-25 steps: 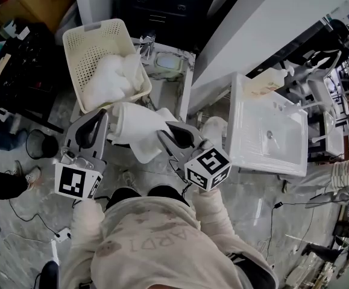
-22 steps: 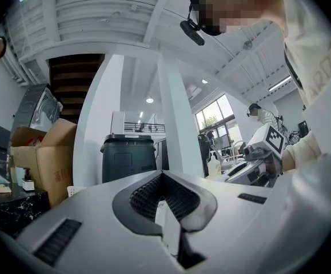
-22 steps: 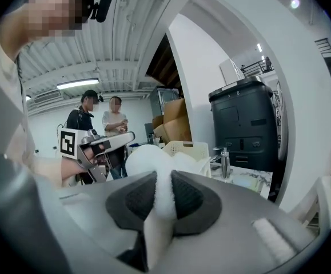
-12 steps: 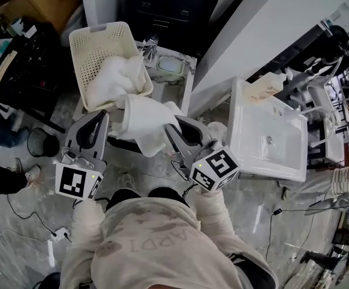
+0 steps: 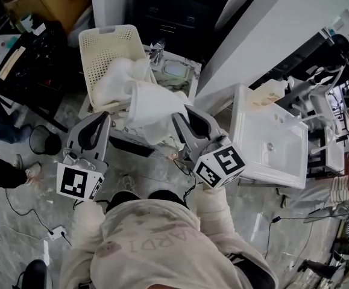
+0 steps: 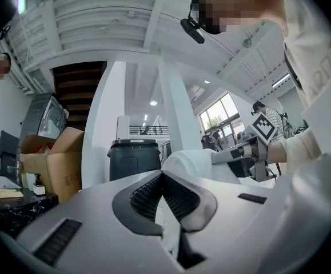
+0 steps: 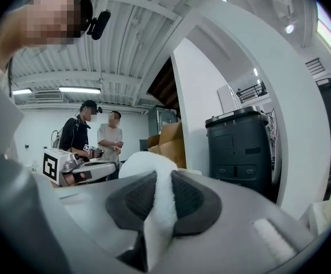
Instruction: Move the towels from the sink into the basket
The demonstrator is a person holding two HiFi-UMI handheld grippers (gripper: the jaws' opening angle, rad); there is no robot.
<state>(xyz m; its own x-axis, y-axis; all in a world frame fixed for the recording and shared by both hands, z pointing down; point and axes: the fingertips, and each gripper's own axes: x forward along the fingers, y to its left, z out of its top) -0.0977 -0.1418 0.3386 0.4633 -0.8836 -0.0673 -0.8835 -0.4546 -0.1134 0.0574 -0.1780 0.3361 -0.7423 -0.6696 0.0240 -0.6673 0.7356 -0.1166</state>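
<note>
The left tongs [image 5: 103,120] are pinching one edge of the white towel [image 5: 153,107] and the right tongs [image 5: 183,124] are clamping the other. They are holding it over the basket [image 5: 105,41], at its near corner, well apart from the sink [image 5: 270,143]. Only the head view is showing the piled towels [image 5: 117,77] inside the basket. The gripper views are showing fabric squeezed between the pads [image 7: 194,201], with both tongs tilting up toward the ceiling [image 6: 96,16].
</note>
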